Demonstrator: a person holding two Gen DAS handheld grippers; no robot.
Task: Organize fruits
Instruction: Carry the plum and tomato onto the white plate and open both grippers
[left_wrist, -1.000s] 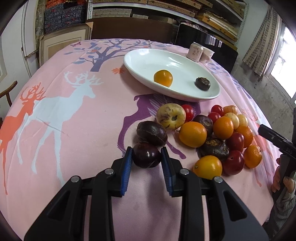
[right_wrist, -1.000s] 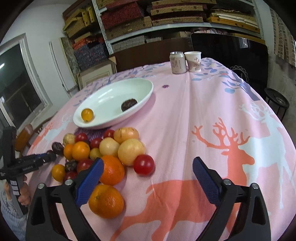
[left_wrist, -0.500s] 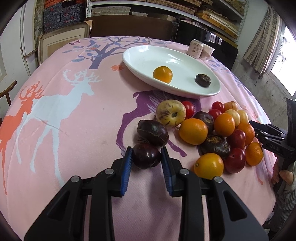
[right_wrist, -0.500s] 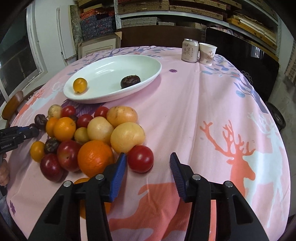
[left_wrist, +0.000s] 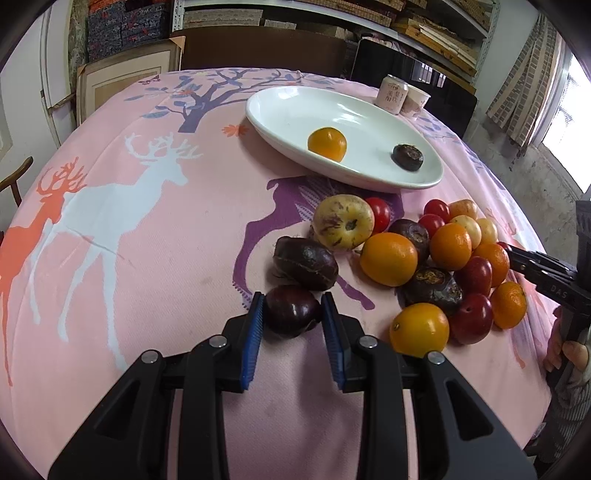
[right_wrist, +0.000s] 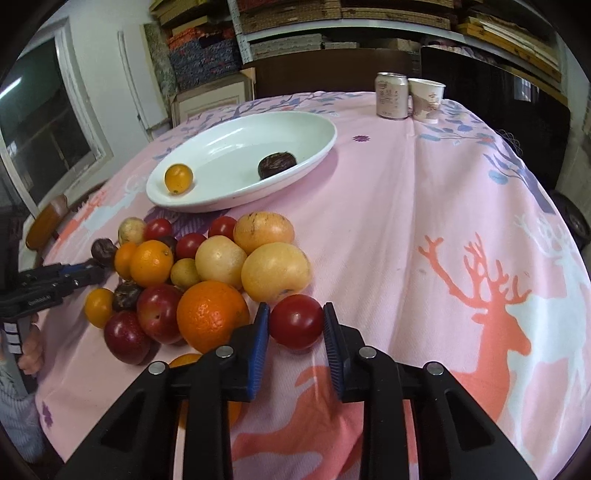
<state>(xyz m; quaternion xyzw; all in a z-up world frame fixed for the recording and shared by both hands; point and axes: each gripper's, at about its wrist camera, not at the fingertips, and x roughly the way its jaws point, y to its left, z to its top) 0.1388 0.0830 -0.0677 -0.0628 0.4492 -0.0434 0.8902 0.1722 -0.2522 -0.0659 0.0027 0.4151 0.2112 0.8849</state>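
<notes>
A pile of mixed fruit lies on the pink deer-print tablecloth below a white oval plate. The plate holds a small orange fruit and a dark round fruit. My left gripper is shut on a dark purple plum at the pile's near left edge. My right gripper is shut on a red tomato at the pile's right edge, beside a large orange. Each gripper also shows at the other view's edge.
A drink can and a paper cup stand at the table's far side behind the plate. Shelves with stacked goods and a dark chair back line the far wall. Open cloth spreads to the right in the right wrist view.
My right gripper's jaws closed from wide open onto the red tomato and shifted a little toward the pile. The left gripper kept still on the plum.
</notes>
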